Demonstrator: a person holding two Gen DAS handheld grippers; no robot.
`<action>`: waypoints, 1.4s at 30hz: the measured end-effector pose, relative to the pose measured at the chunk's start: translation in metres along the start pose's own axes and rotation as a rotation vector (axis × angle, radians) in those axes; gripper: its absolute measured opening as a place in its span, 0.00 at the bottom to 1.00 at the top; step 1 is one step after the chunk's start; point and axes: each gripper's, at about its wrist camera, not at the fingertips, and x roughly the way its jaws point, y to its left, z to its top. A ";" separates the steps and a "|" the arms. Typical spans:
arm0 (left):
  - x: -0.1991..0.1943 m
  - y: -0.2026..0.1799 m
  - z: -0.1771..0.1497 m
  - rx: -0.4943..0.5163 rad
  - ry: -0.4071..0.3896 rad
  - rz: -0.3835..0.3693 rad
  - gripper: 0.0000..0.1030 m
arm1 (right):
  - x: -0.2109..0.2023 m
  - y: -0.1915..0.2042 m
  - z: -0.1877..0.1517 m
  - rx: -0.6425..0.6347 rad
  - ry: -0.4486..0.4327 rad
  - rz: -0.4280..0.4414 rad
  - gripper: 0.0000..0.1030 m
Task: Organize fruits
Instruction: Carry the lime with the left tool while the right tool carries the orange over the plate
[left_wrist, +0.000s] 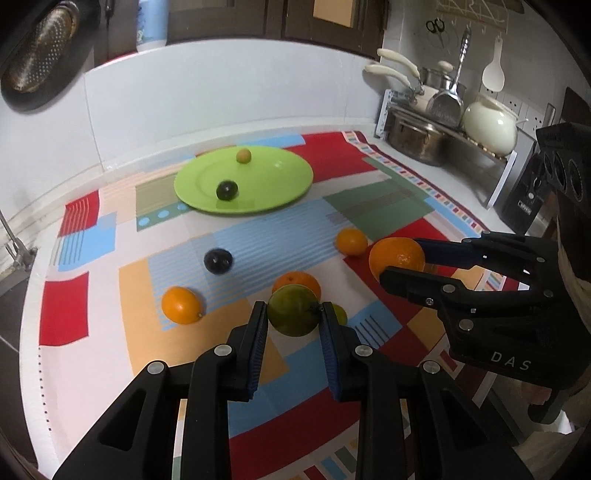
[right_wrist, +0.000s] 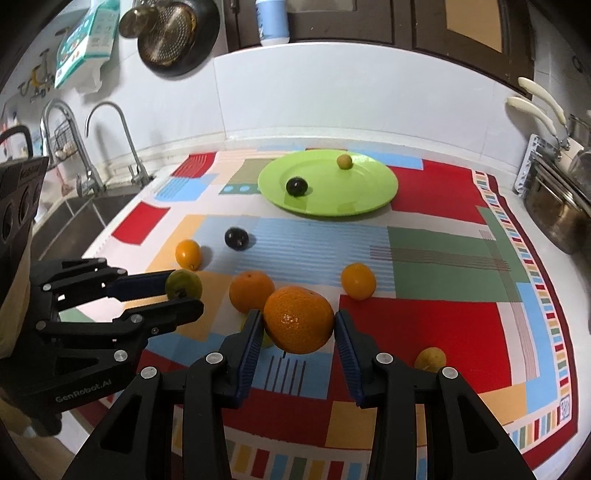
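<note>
Loose oranges (right_wrist: 252, 291) and a dark plum (right_wrist: 236, 239) dot the tabletop (right_wrist: 461, 325) before the green plate (right_wrist: 369, 201); the cloth's right side lies open, pots (left_wrist: 417, 138) crowding the corner.

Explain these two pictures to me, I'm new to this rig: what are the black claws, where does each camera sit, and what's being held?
The claws are two hand-held grippers; a person carries one in each hand. Each picture comes from a camera on one gripper, looking along its fingers.

In the left camera's picture, the left gripper is shut on a green fruit. In the right camera's picture, the right gripper is shut on a large orange.

Below lies a colourful cloth with a green plate holding a dark fruit and a small yellow fruit. Several small oranges and another dark fruit lie loose on the cloth.
</note>
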 end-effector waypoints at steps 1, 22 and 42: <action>-0.002 0.000 0.002 0.001 -0.007 0.000 0.27 | -0.002 0.001 0.002 0.002 -0.007 -0.001 0.39; -0.022 0.016 0.070 0.038 -0.139 0.037 0.28 | -0.017 0.001 0.057 0.005 -0.106 0.005 0.39; 0.006 0.048 0.146 0.011 -0.163 0.026 0.28 | 0.010 -0.026 0.139 0.045 -0.143 0.006 0.40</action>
